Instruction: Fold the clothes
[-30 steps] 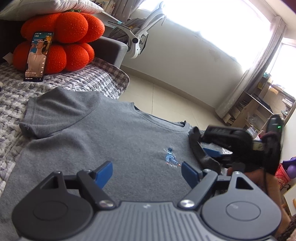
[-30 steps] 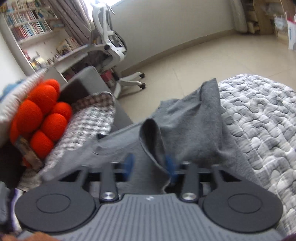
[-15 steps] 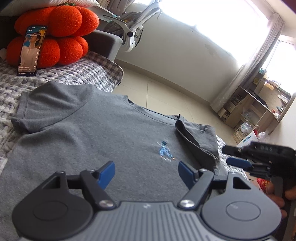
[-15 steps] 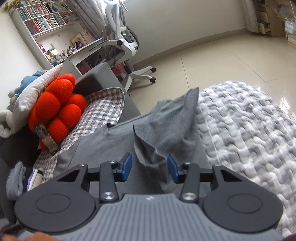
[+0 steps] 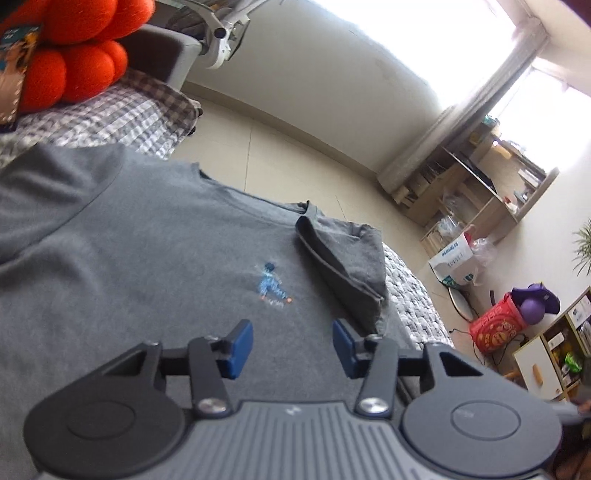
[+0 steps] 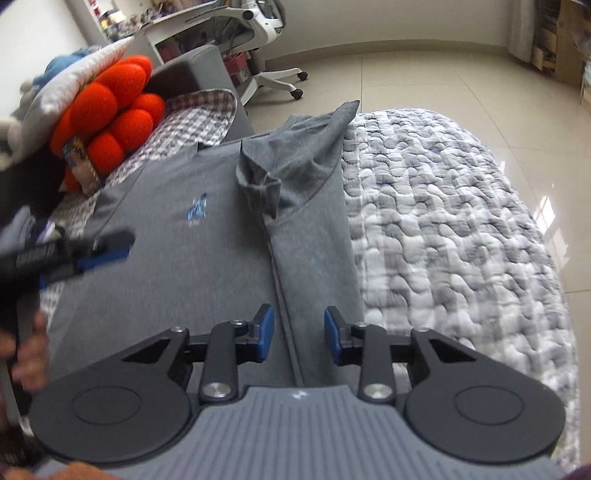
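A grey T-shirt with a small blue figure on its chest lies flat on the bed. Its right sleeve is folded inward over the body and also shows in the right wrist view as a rumpled sleeve. My left gripper hovers over the lower chest, jaws closing, with nothing between them. My right gripper sits over the shirt's right side seam, jaws also closing and empty. The left gripper appears at the left of that view, held by a hand.
A grey-white quilted blanket covers the bed to the right of the shirt. Orange round cushions and a phone stand at the head end. A white office chair and tiled floor lie beyond the bed edge.
The raised sleeve by the right gripper now lies folded on the shirt. The right gripper has drawn back toward the hem. Both grippers' jaws have narrowed, and the left view has swung rightward.
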{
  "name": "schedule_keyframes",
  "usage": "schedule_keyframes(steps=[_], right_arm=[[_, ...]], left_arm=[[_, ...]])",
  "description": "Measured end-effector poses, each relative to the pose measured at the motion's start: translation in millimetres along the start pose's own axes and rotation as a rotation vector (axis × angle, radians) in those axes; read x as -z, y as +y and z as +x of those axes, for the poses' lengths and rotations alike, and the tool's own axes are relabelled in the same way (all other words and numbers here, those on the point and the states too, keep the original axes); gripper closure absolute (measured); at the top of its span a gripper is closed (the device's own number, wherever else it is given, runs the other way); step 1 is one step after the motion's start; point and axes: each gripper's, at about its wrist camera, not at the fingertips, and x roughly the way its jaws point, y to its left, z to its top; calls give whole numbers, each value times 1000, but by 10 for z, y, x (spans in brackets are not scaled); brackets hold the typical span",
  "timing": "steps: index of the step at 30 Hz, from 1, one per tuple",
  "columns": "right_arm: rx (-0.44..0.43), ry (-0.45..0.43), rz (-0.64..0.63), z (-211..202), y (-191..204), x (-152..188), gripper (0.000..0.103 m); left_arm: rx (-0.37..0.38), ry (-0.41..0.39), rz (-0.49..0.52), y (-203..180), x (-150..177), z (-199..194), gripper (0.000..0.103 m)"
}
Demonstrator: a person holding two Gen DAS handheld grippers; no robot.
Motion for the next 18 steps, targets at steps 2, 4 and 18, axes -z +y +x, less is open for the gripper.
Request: schedule_keyframes(steps=[2,4,18], right_arm=[[-28,4,-26,-63,34,107,69],[-56,2,-57,-114,75,195,69],[-43,30,-230,33,63,400,73]], left_arm=[[4,10,13,-89,-94,120,53],[-3,13,26,-167,-175,272,51],[-85,-33,-12,-373,-410,1293,53]])
